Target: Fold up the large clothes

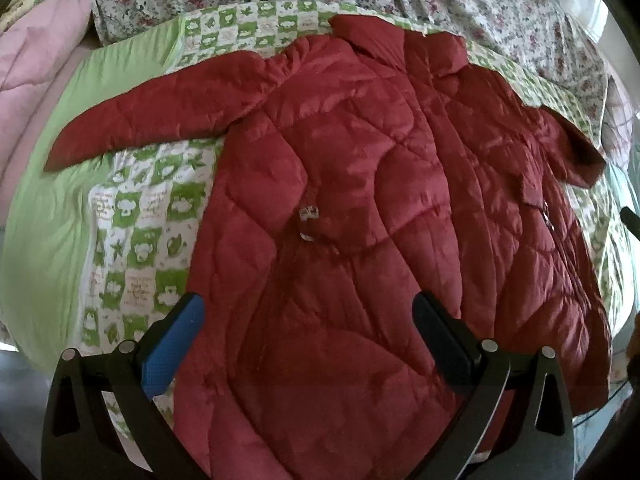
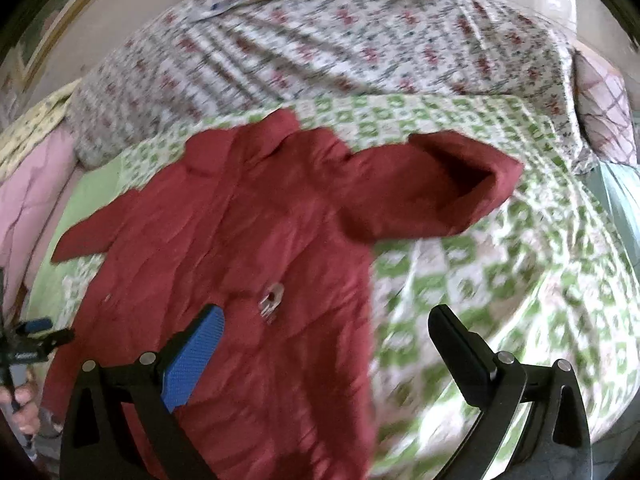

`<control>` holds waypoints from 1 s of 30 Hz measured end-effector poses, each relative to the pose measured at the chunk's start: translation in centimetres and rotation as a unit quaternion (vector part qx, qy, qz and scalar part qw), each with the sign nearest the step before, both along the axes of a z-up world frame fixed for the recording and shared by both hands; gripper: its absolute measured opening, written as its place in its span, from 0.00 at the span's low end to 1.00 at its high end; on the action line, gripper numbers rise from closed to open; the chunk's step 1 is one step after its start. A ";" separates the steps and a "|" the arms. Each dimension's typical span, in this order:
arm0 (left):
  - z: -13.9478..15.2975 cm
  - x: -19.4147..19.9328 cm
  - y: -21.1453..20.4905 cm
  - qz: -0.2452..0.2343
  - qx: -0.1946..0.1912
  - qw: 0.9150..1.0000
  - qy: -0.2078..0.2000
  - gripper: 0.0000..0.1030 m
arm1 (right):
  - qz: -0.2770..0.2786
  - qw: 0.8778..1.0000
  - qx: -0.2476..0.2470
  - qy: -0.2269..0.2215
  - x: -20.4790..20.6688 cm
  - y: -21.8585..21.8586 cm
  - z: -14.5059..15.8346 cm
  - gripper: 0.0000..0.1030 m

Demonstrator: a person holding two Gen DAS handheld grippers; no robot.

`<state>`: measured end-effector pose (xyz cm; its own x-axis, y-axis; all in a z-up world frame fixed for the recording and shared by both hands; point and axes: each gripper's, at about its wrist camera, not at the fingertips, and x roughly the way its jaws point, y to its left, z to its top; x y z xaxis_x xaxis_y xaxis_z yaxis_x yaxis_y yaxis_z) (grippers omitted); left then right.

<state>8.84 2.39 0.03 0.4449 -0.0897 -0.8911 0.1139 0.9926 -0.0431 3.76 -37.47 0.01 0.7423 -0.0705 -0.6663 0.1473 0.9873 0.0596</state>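
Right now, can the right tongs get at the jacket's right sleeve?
Probably yes. The right tongs are open and empty, and the sleeve lies bare on the green quilt ahead, with nothing between them.

You get soft daylight in both views, brightest at the right edge; sheen glints on the red jacket [image 1: 360,200]; your left wrist view is fairly sharp, softening toward the rim; your right wrist view smears with motion blur, worst over the green checked quilt [image 2: 500,272]; fisheye bending curves everything, with black vignette corners.
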 end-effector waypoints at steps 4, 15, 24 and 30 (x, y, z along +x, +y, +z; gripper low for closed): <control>0.3 1.4 0.0 0.004 0.000 1.000 -0.009 1.00 | -0.032 0.999 -0.012 0.000 3.2 -3.5 0.5 0.98; -0.2 4.9 -1.4 -0.001 -0.001 1.000 -0.007 1.00 | -0.085 0.990 -0.108 0.031 13.0 -10.1 0.4 0.89; -1.0 6.6 -2.6 -0.007 0.004 1.000 -0.002 1.00 | -0.117 0.976 -0.151 0.102 19.5 -14.5 -3.5 0.50; -1.6 7.3 -2.5 -0.006 0.002 1.000 0.002 1.00 | -0.091 0.992 -0.078 0.033 17.4 -13.7 -1.2 0.17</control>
